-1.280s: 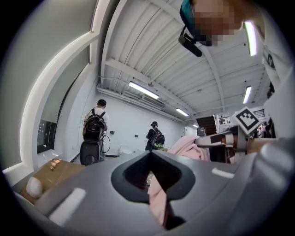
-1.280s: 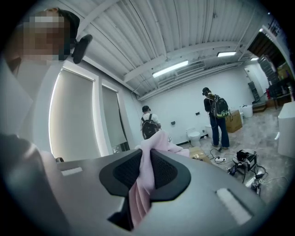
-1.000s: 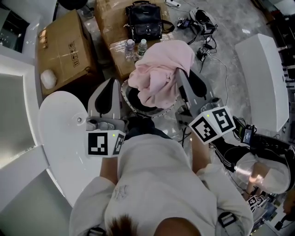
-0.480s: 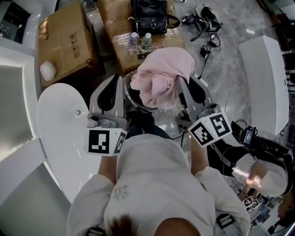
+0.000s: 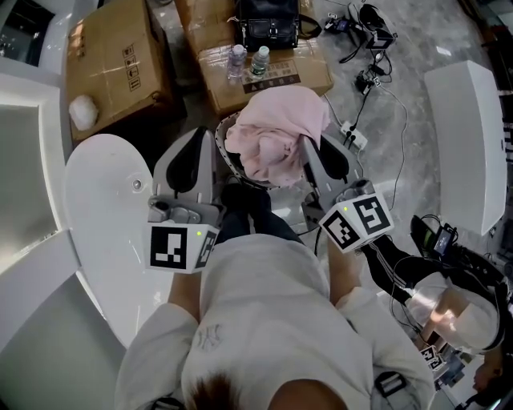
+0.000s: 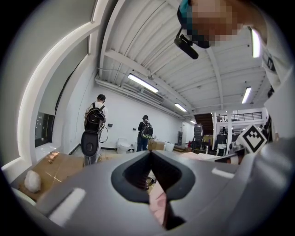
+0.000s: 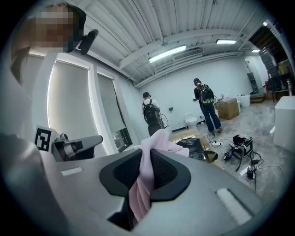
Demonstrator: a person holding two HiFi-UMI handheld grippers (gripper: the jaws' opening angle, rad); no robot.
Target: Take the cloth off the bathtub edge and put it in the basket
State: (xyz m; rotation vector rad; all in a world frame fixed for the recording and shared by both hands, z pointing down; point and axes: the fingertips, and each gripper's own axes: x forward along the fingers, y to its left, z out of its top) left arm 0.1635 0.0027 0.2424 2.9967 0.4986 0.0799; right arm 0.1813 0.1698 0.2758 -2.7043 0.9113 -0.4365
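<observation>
In the head view the basket (image 5: 222,136) is overhung by the bunched pink cloth (image 5: 276,132), which is clamped in the right gripper (image 5: 313,148) at its right rim, while the left gripper (image 5: 204,140) is closed on nothing at its left rim.

cloth (image 5: 276,136) over basket (image 5: 227,154), bathtub (image 5: 96,220) left, boxes (image 5: 108,56) behind

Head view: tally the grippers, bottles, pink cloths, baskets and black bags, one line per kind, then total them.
grippers: 2, left gripper and right gripper
bottles: 2
pink cloth: 1
basket: 1
black bag: 1
total: 7
</observation>
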